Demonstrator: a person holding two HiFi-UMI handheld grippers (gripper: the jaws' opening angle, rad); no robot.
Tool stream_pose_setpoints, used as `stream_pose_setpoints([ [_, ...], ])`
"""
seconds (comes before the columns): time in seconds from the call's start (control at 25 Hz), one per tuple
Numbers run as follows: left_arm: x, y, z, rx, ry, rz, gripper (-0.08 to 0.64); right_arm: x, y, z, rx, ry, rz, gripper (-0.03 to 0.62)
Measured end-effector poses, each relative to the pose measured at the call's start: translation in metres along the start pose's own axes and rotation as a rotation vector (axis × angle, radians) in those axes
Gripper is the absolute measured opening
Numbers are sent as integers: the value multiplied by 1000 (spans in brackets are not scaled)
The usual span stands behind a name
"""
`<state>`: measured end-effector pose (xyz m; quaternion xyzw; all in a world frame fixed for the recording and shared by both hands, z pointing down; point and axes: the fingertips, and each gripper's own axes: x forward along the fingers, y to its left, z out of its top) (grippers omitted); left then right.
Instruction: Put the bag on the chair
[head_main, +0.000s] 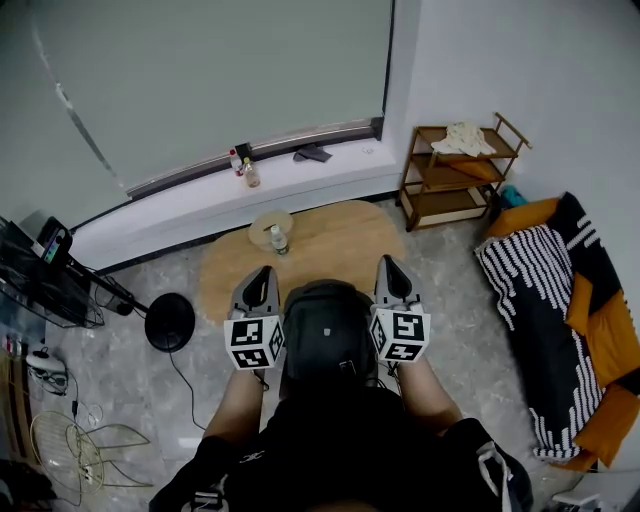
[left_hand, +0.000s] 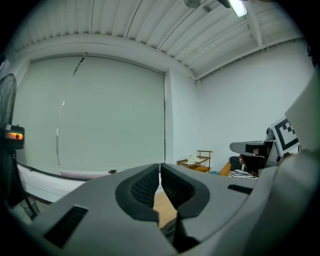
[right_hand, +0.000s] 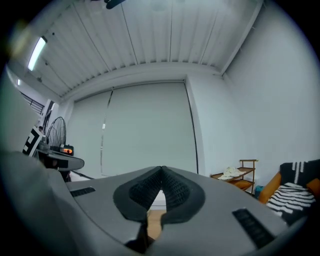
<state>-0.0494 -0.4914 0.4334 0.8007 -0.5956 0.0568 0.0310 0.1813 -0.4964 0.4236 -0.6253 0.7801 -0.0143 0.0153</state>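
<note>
A black backpack (head_main: 325, 335) hangs right in front of me, between my two grippers, at the near edge of the round wooden table (head_main: 340, 240). My left gripper (head_main: 265, 272) is at the bag's left side and my right gripper (head_main: 388, 263) at its right side. In the left gripper view the jaws (left_hand: 160, 166) meet at the tips, with a dark strap (left_hand: 176, 234) caught low between them. The right gripper view shows its jaws (right_hand: 161, 169) shut the same way on a dark strap (right_hand: 140, 241). The chair (head_main: 545, 310), black-and-white striped with orange cushions, stands at the right.
A bottle (head_main: 278, 240) and a small dish stand on the table's far left. A wooden shelf (head_main: 455, 175) is in the back right corner. A fan's round base (head_main: 170, 320), cables and a wire rack are on the floor at the left. Small bottles stand on the window ledge (head_main: 245, 170).
</note>
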Motion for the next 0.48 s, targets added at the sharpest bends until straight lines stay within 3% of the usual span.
stream_pose_setpoints([
  [0.48,-2,-7,0,21,-12,-16,29,4,0,-2,2,5,8,14],
])
